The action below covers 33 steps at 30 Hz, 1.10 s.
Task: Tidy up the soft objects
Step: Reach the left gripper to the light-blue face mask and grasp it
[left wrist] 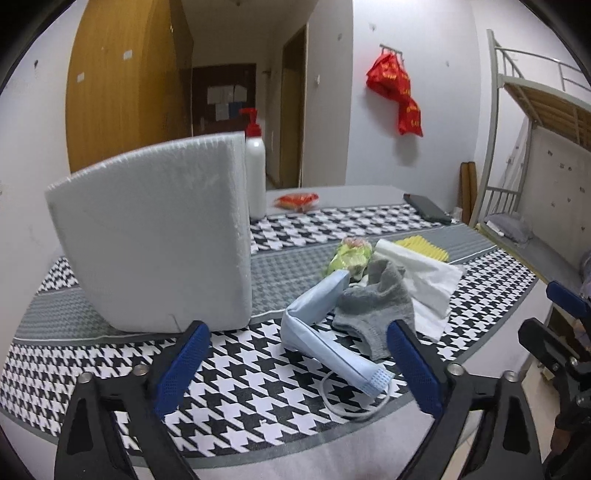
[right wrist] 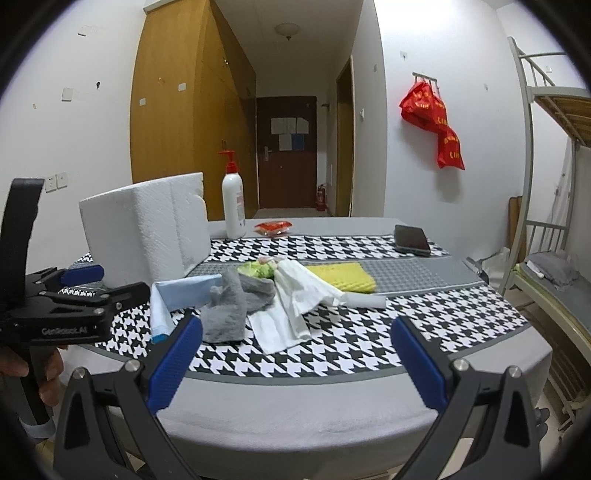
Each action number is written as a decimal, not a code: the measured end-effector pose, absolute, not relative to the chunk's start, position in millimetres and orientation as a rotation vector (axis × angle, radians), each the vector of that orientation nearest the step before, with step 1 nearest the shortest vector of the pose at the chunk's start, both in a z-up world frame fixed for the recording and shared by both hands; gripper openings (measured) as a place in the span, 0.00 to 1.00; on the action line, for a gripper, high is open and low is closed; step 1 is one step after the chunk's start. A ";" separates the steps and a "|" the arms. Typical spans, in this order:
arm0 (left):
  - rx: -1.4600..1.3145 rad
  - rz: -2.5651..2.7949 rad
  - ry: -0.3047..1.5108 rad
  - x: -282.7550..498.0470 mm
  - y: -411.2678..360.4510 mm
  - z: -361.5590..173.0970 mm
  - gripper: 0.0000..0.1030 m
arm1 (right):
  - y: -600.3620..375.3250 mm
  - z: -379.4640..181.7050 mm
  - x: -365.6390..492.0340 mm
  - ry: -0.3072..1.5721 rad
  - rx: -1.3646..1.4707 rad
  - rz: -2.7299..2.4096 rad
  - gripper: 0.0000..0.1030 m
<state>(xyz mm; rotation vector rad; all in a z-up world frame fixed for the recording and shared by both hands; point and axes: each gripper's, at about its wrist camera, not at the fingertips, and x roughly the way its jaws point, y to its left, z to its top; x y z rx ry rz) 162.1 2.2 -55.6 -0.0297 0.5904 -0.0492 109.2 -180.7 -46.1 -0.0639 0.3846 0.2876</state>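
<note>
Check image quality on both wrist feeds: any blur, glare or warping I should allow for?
Left wrist view: strong fisheye bend, black corners; white foam block slightly soft, blue face mask and grey sock sharp; flat indoor light, faint shadows, no glare. Right wrist view: table edge bows, bunk frame curves; pile sharp; ceiling lamp not blown out.

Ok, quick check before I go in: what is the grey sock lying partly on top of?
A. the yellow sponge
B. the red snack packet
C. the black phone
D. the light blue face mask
D: the grey sock lies partly over the folded light blue face mask, while the yellow sponge, black phone and red snack packet lie apart, farther back.
</note>
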 end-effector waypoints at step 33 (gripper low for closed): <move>-0.022 -0.025 0.775 211.6 12.2 -91.8 0.15 | -159.8 -68.1 151.4 0.463 -0.049 0.378 1.00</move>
